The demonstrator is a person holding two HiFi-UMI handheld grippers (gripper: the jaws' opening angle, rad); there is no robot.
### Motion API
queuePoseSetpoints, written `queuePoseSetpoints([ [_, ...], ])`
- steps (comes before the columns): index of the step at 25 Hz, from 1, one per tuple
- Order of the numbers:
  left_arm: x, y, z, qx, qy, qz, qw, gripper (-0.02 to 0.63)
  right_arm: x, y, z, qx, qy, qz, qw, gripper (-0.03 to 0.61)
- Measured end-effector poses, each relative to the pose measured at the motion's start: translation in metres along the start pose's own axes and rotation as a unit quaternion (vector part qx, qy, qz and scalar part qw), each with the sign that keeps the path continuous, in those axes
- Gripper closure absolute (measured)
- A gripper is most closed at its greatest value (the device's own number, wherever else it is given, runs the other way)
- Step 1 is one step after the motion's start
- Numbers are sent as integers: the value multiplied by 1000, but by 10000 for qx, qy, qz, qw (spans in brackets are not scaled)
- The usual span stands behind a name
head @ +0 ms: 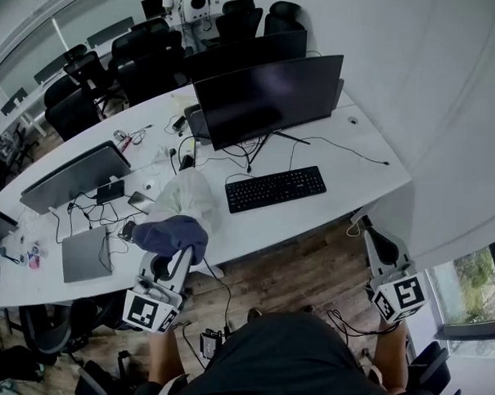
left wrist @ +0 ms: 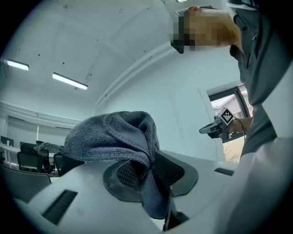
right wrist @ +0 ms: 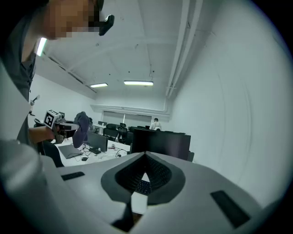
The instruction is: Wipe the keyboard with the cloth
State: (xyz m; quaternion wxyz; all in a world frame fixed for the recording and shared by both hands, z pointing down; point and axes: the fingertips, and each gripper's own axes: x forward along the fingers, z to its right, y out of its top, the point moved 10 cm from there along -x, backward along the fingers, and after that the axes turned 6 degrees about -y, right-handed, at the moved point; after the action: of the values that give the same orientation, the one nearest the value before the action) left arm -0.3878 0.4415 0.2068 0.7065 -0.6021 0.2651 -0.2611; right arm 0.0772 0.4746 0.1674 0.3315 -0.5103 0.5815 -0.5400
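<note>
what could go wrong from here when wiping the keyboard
1. The cloth hangs bunched from the left gripper; it may snag the white bundle beside the keyboard.
2. The keyboard lies loose near the table edge and the right gripper is off it, so a wipe may shove it.

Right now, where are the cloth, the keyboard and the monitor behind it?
cloth [head: 171,233]: head view, middle of bunched fabric.
keyboard [head: 275,188]: head view, centre keys.
monitor [head: 268,95]: head view, screen centre.
</note>
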Motion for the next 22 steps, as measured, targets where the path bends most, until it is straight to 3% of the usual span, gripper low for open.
queuePoseSetpoints([
  [11, 0, -11, -4, -123, -68, 58, 9999, 537, 5, 1, -7, 3, -35, -57, 10000, 569],
  [17, 7, -21, 2, -209, -103, -28, 9997, 537, 1, -5, -3, 341, 191, 88, 9992, 569],
  [22, 31, -35, 9, -208, -62, -411, 9989, 537, 1, -37, 15, 464, 193, -384, 9980, 568],
])
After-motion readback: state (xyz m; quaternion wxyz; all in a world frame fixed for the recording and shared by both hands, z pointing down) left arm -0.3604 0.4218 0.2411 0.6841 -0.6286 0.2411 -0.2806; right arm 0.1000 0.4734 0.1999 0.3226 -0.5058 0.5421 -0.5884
